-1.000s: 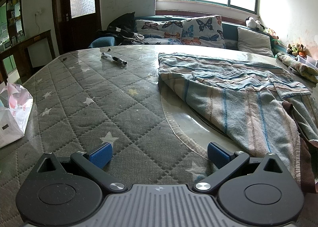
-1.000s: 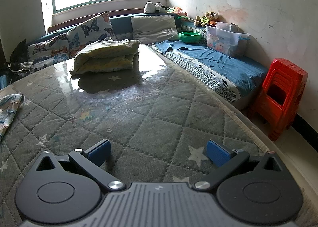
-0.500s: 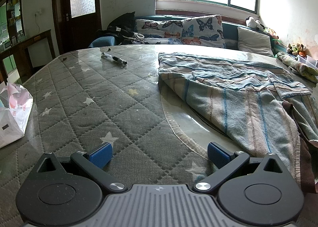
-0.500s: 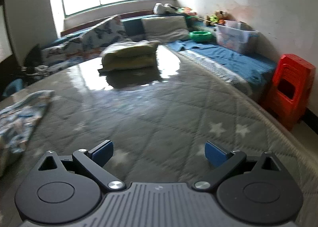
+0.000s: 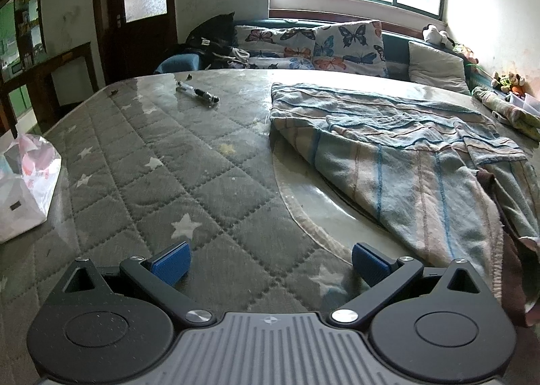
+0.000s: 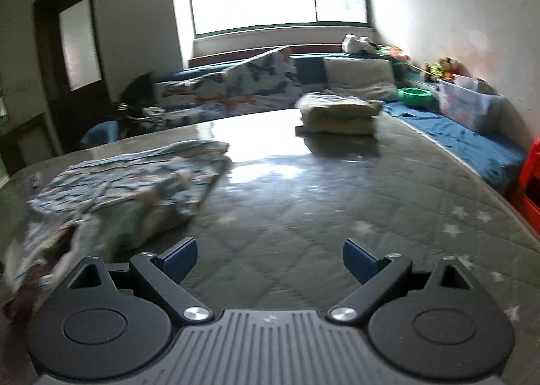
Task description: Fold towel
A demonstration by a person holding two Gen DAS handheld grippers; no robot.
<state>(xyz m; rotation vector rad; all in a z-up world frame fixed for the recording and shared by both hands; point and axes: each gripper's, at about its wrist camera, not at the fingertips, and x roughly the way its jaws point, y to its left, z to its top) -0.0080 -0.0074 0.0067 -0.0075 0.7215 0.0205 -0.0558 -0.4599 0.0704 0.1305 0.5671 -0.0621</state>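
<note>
The striped towel (image 5: 398,152) lies rumpled and half doubled over itself on the quilted grey table cover (image 5: 162,162), toward the right side as seen from the left hand's camera, one edge lapping over a clear round mat (image 5: 310,196) and another hanging past the near table edge. My guess is that it was simply dropped there for folding, since no edge is squared up yet. The left gripper (image 5: 268,258) hovers low over bare quilt just beside the towel's near left edge, blue pads spread wide with nothing between them, as if waiting for its partner. The right gripper (image 6: 270,258) is out over empty cover with the towel (image 6: 118,192) off to its left; its jaws are closing slightly from wide, yet only quilt shows between them, so it grasps nothing. That view is smeared with motion, so finer detail of the cloth is lost. I judge the folding has not properly begun, and both tools need a corner each. A second, already folded yellowish cloth (image 6: 337,113) sits well apart at the far end, probably parked out of the way. As for containers, a clear plastic bin (image 6: 467,103) on the blue bench by the wall holds something I cannot make out, a green bowl (image 6: 413,94) beside it looks empty from here, and a white plastic bag (image 5: 25,186) slumps at the table's left edge, contents hidden.
</note>
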